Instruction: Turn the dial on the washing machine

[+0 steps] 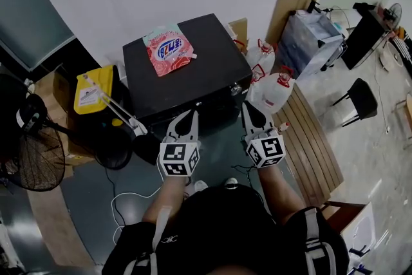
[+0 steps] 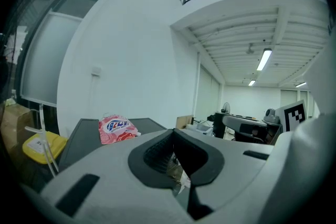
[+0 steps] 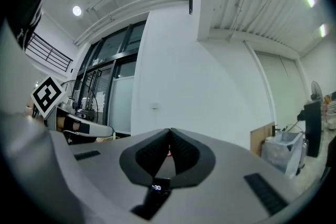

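The black washing machine [image 1: 187, 67] stands against the white wall, with a pink and white detergent bag [image 1: 168, 48] lying on its lid. A small silvery knob [image 1: 235, 89] shows at the right of its front top edge; I cannot tell for sure that it is the dial. My left gripper [image 1: 191, 116] is held just in front of the machine's front, jaws shut and empty. My right gripper [image 1: 248, 106] hangs a little below the knob, also shut on nothing. In the right gripper view a lit display [image 3: 157, 187] shows below the closed fingertips.
A yellow container [image 1: 95, 88] and a black fan [image 1: 32, 151] are left of the machine. White jugs [image 1: 273, 87] and a slatted wooden bench [image 1: 309, 132] sit to its right. A black chair [image 1: 360, 96] stands farther right. A white cable [image 1: 119, 199] trails on the floor.
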`<state>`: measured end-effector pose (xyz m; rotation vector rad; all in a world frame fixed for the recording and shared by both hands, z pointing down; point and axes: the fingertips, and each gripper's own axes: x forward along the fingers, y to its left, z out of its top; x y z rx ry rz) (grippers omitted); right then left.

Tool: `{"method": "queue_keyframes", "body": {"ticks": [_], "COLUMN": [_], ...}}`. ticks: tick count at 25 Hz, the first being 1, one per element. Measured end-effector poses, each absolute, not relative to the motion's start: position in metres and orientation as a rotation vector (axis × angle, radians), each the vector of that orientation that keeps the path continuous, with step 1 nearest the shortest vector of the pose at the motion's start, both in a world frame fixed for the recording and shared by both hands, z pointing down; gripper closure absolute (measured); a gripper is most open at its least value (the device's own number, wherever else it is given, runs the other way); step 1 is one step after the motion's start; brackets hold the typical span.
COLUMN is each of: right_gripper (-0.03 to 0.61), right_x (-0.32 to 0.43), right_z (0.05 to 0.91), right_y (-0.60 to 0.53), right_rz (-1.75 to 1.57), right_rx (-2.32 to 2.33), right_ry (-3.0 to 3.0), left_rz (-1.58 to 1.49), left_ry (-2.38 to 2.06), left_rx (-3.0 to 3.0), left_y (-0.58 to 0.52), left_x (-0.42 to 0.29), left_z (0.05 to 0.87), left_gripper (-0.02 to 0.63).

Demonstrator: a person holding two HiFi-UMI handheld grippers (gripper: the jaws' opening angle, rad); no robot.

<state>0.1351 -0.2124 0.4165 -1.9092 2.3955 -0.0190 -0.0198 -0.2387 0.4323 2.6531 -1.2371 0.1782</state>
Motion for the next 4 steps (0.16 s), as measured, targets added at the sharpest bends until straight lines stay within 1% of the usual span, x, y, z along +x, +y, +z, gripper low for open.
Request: {"method": "queue_keyframes", "body": {"ticks": [4], "right_gripper": [0.569], "right_x": [0.1305], "right_z": [0.4155], "right_y": [-0.2134], "right_rz": [-0.024], "right_rx": [-1.910], "right_ry": [2.396], "left_rz": [0.179], "left_ry": [-1.240], "left_rx": [2.654], "left_y": [-0.2393], "left_x": [-0.0256], "left_z": [0.4298], "left_gripper": [0.611]}}
